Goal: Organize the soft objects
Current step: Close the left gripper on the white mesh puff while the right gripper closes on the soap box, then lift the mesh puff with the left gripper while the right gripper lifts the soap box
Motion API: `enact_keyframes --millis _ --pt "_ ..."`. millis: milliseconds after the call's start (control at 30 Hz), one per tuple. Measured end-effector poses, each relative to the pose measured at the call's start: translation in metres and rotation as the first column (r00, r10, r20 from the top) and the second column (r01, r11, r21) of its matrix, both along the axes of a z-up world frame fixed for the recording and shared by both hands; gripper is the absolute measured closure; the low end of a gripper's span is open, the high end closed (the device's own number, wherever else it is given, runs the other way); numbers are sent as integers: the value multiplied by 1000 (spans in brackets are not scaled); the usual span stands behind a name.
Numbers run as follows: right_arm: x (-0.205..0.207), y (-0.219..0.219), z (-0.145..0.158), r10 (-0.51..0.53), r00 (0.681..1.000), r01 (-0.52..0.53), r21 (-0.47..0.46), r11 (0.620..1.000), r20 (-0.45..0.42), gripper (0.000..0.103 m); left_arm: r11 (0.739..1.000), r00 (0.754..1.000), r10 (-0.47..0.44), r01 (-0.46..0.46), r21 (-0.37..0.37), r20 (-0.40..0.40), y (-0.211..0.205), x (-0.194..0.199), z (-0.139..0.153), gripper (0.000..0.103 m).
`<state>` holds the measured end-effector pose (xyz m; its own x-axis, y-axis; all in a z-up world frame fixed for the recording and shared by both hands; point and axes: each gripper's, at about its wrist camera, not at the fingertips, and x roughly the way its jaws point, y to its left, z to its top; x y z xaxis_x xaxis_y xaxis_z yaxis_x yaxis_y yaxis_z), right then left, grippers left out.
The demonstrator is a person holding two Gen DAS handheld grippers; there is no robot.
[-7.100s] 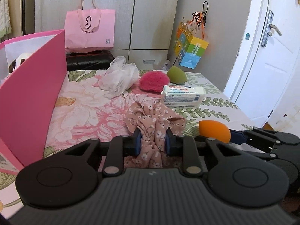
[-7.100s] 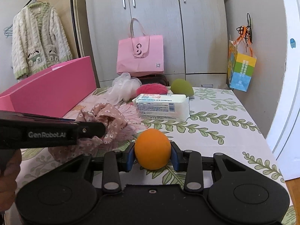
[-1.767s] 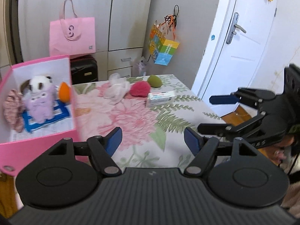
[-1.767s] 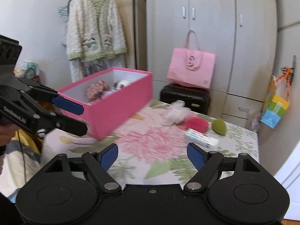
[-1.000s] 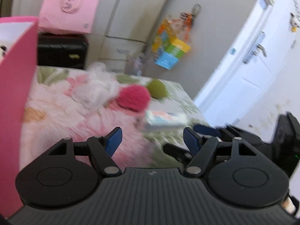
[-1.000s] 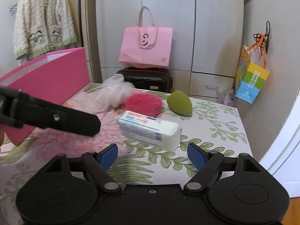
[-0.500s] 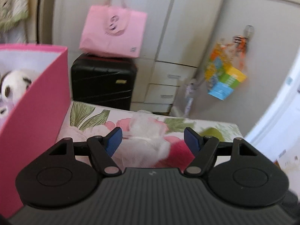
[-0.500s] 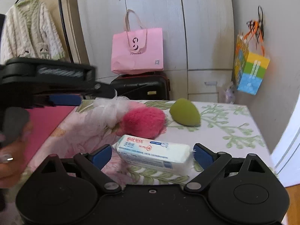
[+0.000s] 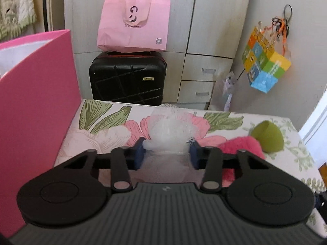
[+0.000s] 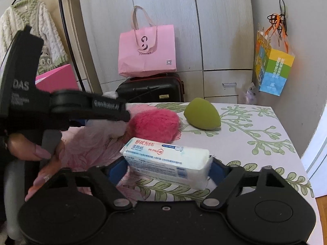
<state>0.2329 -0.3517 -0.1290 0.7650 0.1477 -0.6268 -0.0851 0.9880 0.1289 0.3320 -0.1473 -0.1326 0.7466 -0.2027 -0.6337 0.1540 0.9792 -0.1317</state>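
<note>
Table [image 10: 255, 126], floral cloth with pink blooms and green fronds. On it: pink box [image 9: 34, 110] at left edge; white mesh puff [image 9: 169, 130] near centre-back; pink fluffy ball [image 10: 155, 124] beside it; green sponge [image 10: 202, 115] just right of ball; wipes pack [image 10: 165, 159] nearest front.

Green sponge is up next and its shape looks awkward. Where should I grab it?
Take the green sponge across its fat belly, not the tapered tip pointing right. Come from the near right over bare table; the pink pompom crowds its left.
</note>
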Motion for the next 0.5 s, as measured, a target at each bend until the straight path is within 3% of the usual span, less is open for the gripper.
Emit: enact_keyframes --millis 233,500 --pt "-5 8 1 28 999 -27 -27 999 20 21 999 1000 -12 11 40 15 0 -11 7 71" --pt "-17 6 5 26 999 -26 -4 1000 28 21 999 999 -37 36 29 36 11 -34 17 72"
